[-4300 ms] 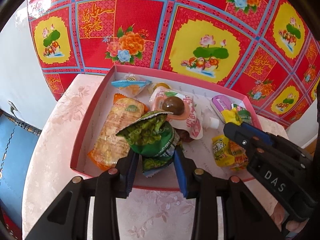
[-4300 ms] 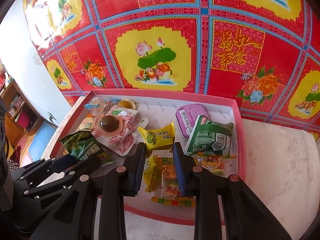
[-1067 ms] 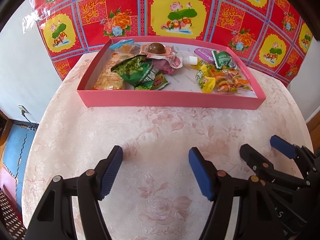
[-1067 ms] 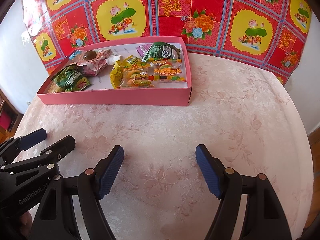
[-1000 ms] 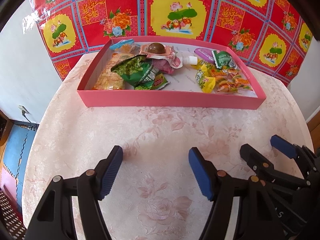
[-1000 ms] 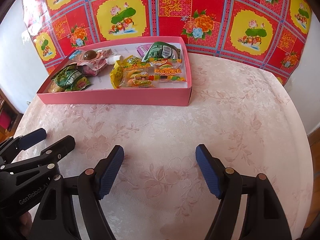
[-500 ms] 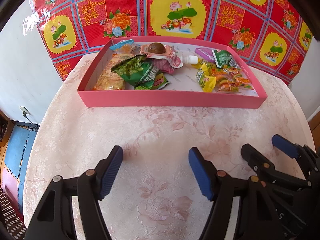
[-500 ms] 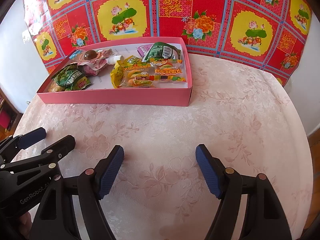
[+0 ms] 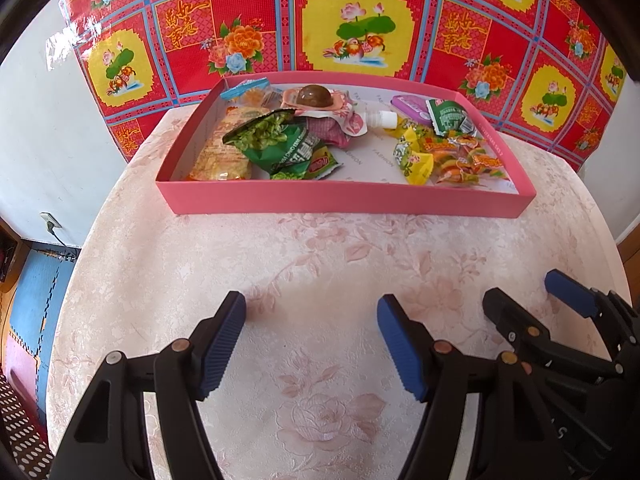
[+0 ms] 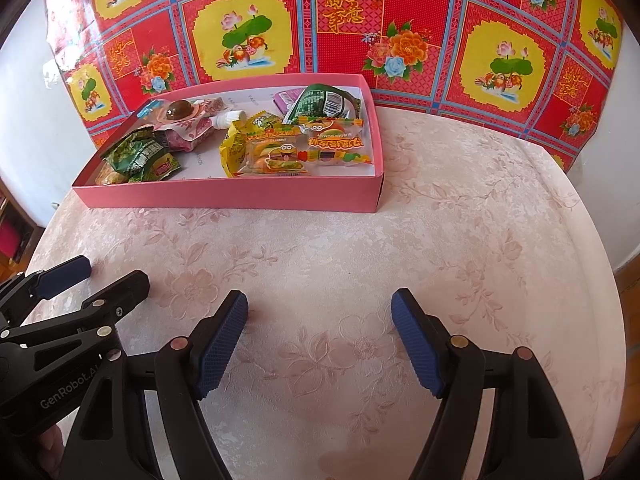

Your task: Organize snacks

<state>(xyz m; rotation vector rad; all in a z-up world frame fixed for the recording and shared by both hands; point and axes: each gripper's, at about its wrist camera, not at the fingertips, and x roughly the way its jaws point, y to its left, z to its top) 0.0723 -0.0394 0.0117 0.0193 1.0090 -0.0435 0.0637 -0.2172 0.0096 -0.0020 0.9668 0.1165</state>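
Item: shallow pink cardboard box, lying in the upper middle of the left wrist frame on a round table under a pale pink floral tablecloth, its far side sitting close to a red, yellow and blue floral wall covering. Contents, left half of the box: an orange-yellow snack bag lying along the left wall; a green pea snack packet overlapping it; a small blue-edged packet sitting in the far left corner; a brown braised egg in a pink pack resting toward the back. Contents, right half: a purple tin and a green sachet lying at the back right; yellow candy packets and burger gummy packets lying near the front right. A small white-capped bottle is lying between the two groups. Tools: the left gripper is hovering over bare cloth in the lower part of the frame, blue pads spread apart, gripping nothing; the right gripper is hovering likewise, pads wide apart with only cloth between them. Both are sitting well short of the box, side by side, each showing at the edge of the other's view.
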